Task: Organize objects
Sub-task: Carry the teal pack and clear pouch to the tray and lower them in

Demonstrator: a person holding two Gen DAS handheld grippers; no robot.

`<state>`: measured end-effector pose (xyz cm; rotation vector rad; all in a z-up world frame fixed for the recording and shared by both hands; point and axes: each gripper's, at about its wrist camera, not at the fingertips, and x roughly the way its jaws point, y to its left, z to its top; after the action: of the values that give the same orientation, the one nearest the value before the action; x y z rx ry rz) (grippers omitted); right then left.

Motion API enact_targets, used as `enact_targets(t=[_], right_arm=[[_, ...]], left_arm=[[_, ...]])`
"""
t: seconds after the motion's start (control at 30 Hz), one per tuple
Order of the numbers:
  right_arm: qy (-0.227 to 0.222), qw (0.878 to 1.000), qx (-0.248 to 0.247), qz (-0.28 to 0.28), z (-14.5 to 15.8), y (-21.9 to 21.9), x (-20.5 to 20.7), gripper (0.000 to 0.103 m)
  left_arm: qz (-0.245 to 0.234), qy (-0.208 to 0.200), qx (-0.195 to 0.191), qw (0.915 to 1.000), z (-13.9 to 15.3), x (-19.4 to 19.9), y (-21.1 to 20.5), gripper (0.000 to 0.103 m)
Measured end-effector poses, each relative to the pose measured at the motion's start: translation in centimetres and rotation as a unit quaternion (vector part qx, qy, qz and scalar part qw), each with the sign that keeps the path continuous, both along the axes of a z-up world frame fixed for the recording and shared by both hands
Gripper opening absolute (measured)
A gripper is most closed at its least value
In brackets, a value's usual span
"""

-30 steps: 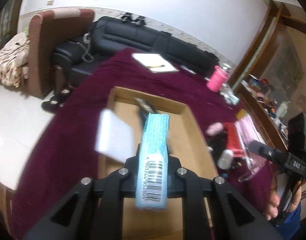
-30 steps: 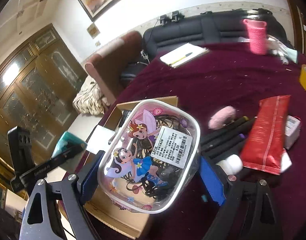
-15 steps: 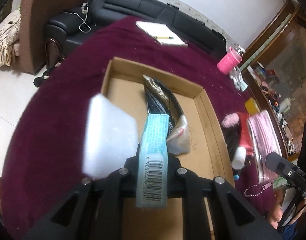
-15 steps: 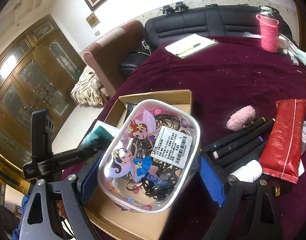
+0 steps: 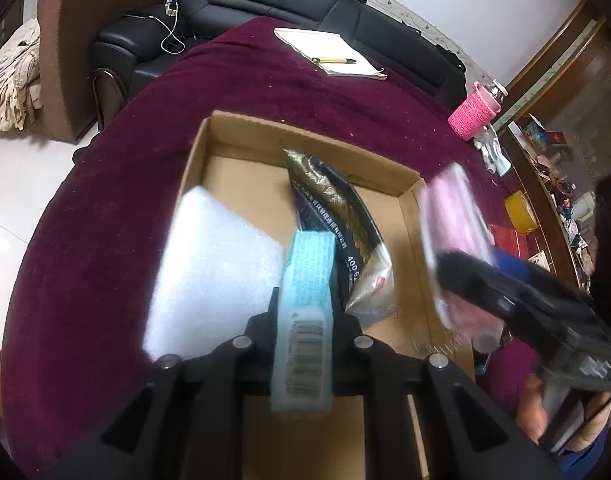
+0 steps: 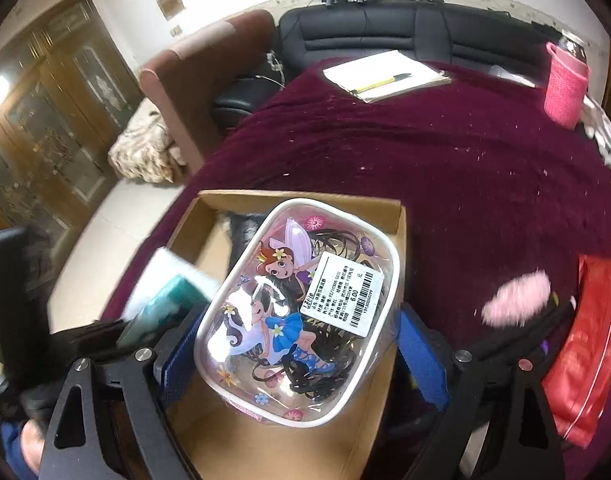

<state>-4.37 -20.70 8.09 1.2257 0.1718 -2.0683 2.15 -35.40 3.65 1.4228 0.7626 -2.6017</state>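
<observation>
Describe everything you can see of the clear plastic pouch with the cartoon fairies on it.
The clear plastic pouch with cartoon fairies is a rounded-rectangle case with white piping around its edge. It is printed with two fairies and small flowers, carries a white barcode price sticker, and holds black hair ties. The right gripper clamps it between blue-padded fingers, tilted above the brown cardboard box.

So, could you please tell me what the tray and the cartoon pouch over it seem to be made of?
The tray looks like plain brown cardboard: matte, with folded, raw-edged walls. The cartoon pouch, held in the right gripper, seems to be glossy clear plastic, probably soft vinyl: it shows glare, and dark hair ties show through.
</observation>
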Motion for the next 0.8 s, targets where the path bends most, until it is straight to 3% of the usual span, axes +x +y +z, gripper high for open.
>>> enact_targets(t=[0.2, 0.43, 0.53, 0.6, 0.67, 0.8], right_arm=[[-0.008, 0.999, 0.031, -0.006, -1.6, -1.2, -2.0, 0.094], [0.013, 0.999, 0.039, 0.006, -1.6, -2.3, -2.7, 0.095], [0.012, 0.999, 0.047, 0.01, -1.6, -2.5, -2.8, 0.095], [0.01, 0.999, 0.049, 0.012, -1.5, -2.5, -2.7, 0.095], [0.008, 0.998, 0.058, 0.009, -1.5, -2.3, -2.7, 0.095], [0.0, 0.999, 0.052, 0.014, -1.4, -1.8, -2.4, 0.095]], left_arm=[[0.001, 0.005, 0.017, 0.9998, -0.5, -0.1, 0.3, 0.015], [0.001, 0.005, 0.02, 0.9998, -0.6, -0.2, 0.4, 0.018], [0.0, 0.013, 0.021, 0.9997, -0.2, 0.2, 0.6, 0.036], [0.004, 0.021, 0.018, 0.9996, 0.2, 0.7, 0.7, 0.053], [0.005, 0.029, 0.022, 0.9993, 0.7, 1.0, 0.6, 0.059], [0.003, 0.037, 0.027, 0.999, 1.8, 1.5, 0.3, 0.06]])
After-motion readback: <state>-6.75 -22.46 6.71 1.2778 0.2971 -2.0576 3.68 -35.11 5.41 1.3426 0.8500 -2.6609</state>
